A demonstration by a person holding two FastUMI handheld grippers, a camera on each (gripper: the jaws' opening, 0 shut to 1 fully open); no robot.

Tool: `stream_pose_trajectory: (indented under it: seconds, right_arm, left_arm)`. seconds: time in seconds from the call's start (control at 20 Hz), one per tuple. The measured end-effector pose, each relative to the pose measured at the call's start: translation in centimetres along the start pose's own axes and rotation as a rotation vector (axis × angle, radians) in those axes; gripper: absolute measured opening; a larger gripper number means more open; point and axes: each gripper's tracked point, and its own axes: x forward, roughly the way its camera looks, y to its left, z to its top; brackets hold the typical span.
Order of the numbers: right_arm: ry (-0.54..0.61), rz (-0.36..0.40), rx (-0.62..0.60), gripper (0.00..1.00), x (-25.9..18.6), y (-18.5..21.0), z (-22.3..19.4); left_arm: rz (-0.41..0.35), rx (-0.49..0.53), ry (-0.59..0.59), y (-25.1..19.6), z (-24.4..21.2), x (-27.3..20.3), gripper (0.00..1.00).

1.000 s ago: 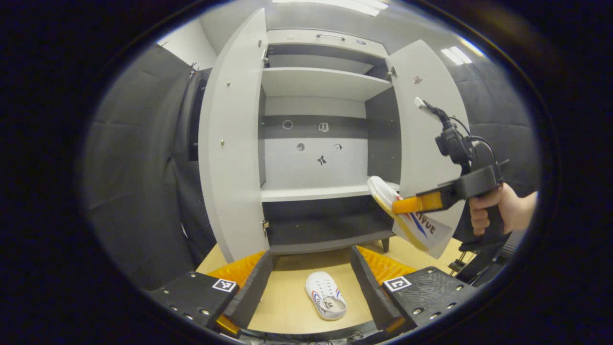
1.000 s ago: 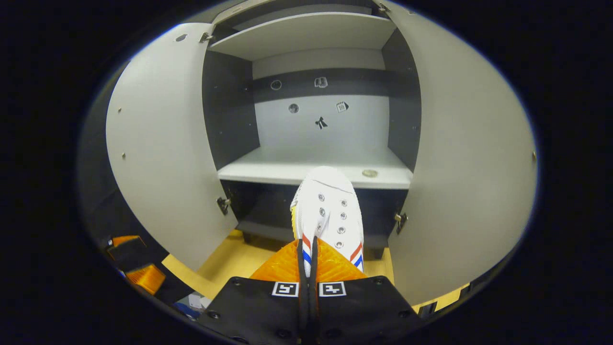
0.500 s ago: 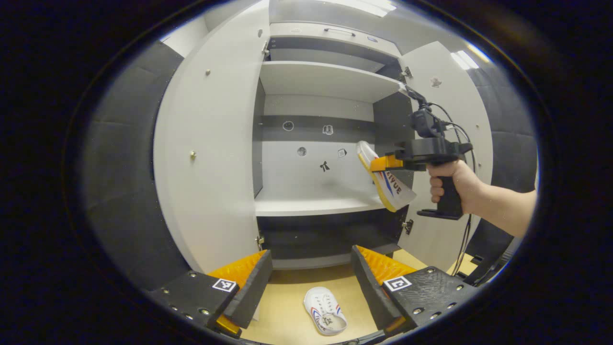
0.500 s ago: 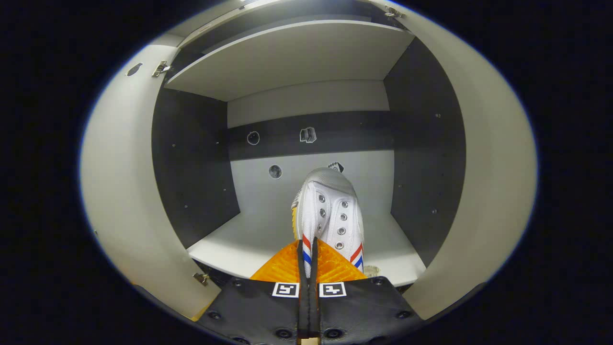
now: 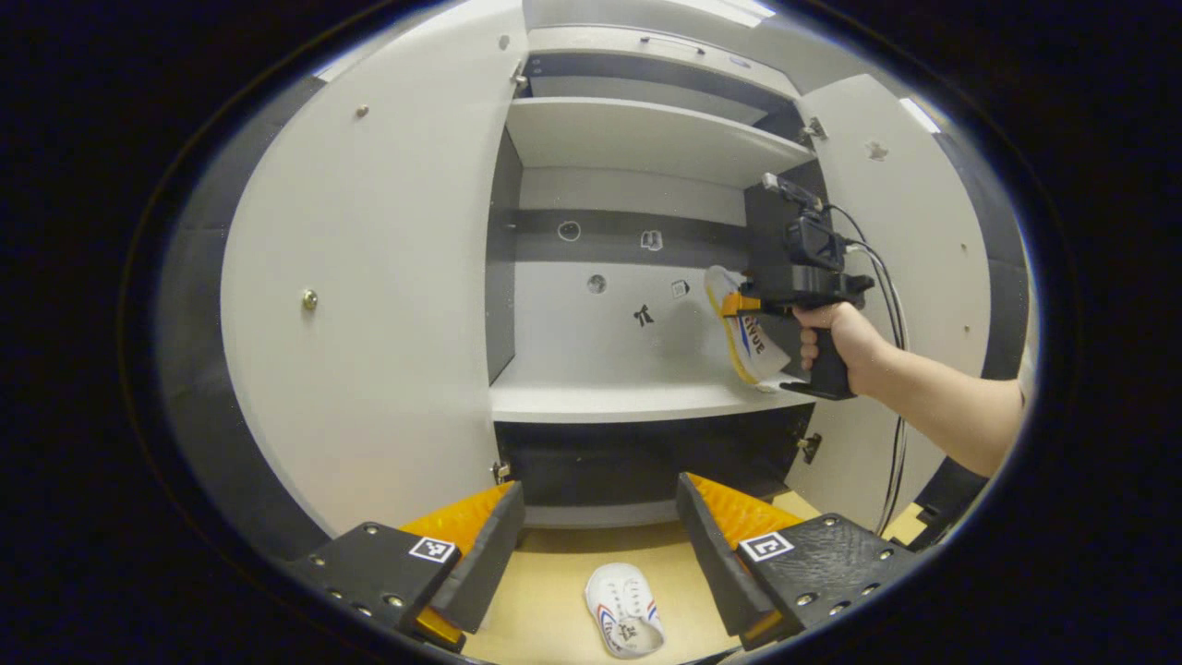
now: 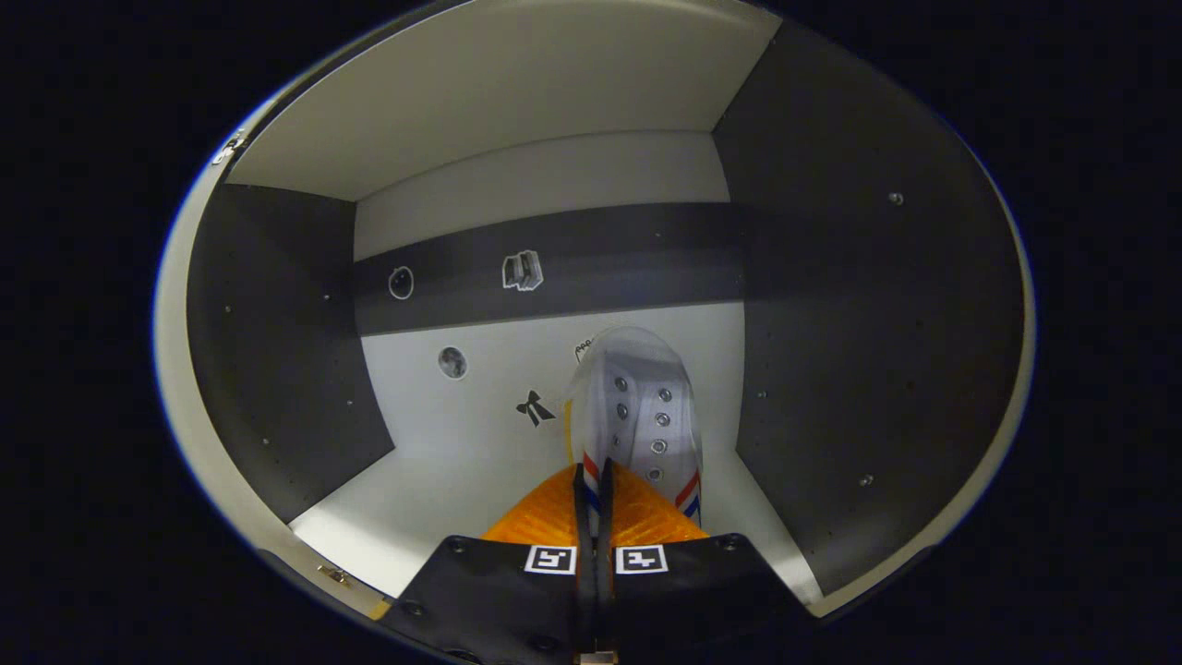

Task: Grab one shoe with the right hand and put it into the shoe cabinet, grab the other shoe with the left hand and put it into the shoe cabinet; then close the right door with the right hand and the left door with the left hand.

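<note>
My right gripper (image 6: 592, 480) is shut on a white shoe (image 6: 637, 406) with red and blue stripes, its toe pointing at the back wall inside the cabinet's middle compartment. In the left gripper view that shoe (image 5: 750, 337) hangs tilted above the middle shelf (image 5: 628, 399), with the right gripper (image 5: 739, 305) and a hand on the right. The other white shoe (image 5: 625, 621) lies on the wooden floor between the fingers of my open left gripper (image 5: 600, 545), well below them. Both cabinet doors, left (image 5: 369, 305) and right (image 5: 905, 231), stand open.
The cabinet has an upper shelf (image 5: 646, 139) and a dark lower compartment (image 5: 646, 457). Small stickers dot the back wall (image 6: 480, 351). Dark side panels (image 6: 859, 323) close in the shoe on the right. A cable (image 5: 891, 305) trails from the right gripper.
The right gripper has carried its shoe forward and deeper into the middle compartment. The left gripper has moved closer to the cabinet, and the floor shoe has slid lower in its view.
</note>
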Motion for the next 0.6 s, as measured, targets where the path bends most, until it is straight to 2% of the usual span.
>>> stream_pose_trajectory:
  seconds: [0.05,0.1,0.2,0.25,0.3,0.35,0.45,0.55,0.6]
  right_arm:
    - [0.009,-0.001,0.005,0.01,0.7,-0.1,-0.3]
    - [0.024,-0.003,0.016,0.0,1.2,0.0,-0.7]
    - [0.037,0.003,0.025,0.0,2.4,0.4,-1.2]
    - [0.04,-0.001,0.017,0.02,2.9,0.4,-1.4]
    - [0.045,-0.004,0.01,0.02,3.4,0.6,-1.8]
    - [0.054,0.002,0.012,0.0,3.8,0.9,-2.1]
    - [0.091,0.015,0.041,0.07,4.5,1.2,-3.1]
    - [0.108,0.018,0.077,0.08,4.9,1.3,-3.5]
    - [0.08,0.018,0.086,0.1,4.8,1.2,-2.6]
  left_arm:
    - [0.014,-0.004,0.003,0.2,-0.1,0.6,1.0]
    - [0.029,-0.002,0.007,0.4,-0.1,0.9,0.95]
    - [0.062,0.005,0.021,0.4,-0.2,1.1,0.95]
    - [0.074,0.003,0.031,0.5,-0.4,1.2,1.0]
    - [0.085,0.0,0.045,0.6,-0.5,1.3,1.0]
    - [0.099,-0.001,0.056,0.7,-0.7,1.3,0.95]
    - [0.129,0.001,0.08,1.0,-1.1,1.4,0.95]
    - [0.156,0.014,0.095,1.2,-1.4,1.4,0.95]
    - [0.162,0.019,0.096,1.1,-1.4,1.2,0.95]
